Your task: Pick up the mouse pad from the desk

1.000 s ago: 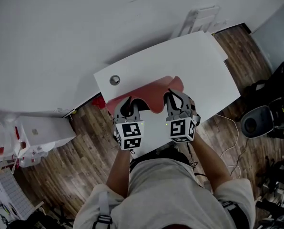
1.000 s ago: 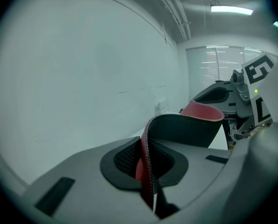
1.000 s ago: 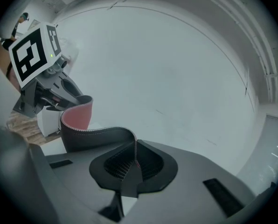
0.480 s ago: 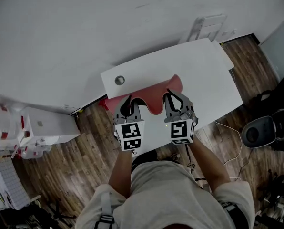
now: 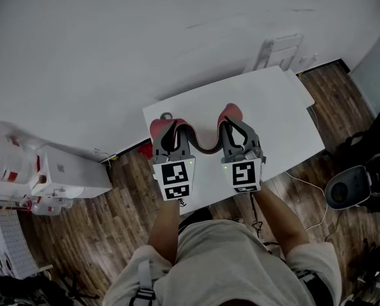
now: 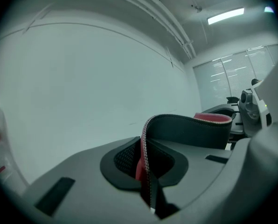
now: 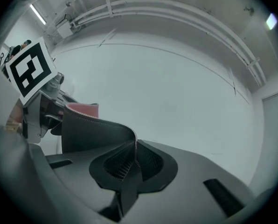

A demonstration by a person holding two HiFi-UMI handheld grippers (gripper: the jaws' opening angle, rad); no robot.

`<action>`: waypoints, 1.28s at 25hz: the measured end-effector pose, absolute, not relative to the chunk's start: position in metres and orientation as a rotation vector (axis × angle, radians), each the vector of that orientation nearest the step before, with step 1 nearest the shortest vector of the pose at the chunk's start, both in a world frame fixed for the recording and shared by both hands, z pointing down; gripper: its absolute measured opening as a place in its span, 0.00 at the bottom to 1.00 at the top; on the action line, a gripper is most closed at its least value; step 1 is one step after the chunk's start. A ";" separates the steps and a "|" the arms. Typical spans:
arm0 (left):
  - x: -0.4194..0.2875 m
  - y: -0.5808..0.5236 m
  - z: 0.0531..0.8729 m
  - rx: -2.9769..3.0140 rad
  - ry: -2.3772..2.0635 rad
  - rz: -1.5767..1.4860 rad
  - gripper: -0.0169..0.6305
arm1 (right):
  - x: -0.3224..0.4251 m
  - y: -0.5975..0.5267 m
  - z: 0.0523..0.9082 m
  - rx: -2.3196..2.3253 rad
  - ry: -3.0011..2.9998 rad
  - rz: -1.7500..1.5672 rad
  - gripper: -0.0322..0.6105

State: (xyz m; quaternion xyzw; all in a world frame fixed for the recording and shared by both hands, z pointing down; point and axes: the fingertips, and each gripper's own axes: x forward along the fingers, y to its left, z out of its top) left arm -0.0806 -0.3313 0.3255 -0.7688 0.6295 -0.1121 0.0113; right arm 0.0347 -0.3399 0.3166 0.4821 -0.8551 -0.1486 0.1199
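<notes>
In the head view the red mouse pad hangs above the white desk, sagging in a deep U between my two grippers. My left gripper is shut on the pad's left end, and my right gripper is shut on its right end. The left gripper view shows the left gripper pinching the stitched edge, and the mouse pad curls away black underneath with a red top. The right gripper view shows the right gripper clamping the mouse pad the same way.
A round cable hole peeks out by the pad's left end. White boxes stand on the wood floor at the left. A white rack leans on the wall behind the desk. A dark round device and cables lie at the right.
Both grippers have risen with the pad held between them. The pad has come up off the desk and now sags more steeply in the middle.
</notes>
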 end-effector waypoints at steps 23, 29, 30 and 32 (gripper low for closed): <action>0.042 -0.268 0.268 -2.573 1.682 -0.076 0.07 | 0.150 -0.257 0.241 1.696 -2.438 -0.383 0.13; 0.069 -0.257 0.263 -2.604 1.619 -0.072 0.07 | 0.172 -0.247 0.236 1.735 -2.417 -0.377 0.13; 0.073 -0.256 0.262 -2.607 1.608 -0.076 0.07 | 0.174 -0.245 0.235 1.739 -2.414 -0.378 0.13; 0.079 -0.254 0.262 -2.612 1.598 -0.079 0.07 | 0.181 -0.243 0.234 1.749 -2.411 -0.377 0.13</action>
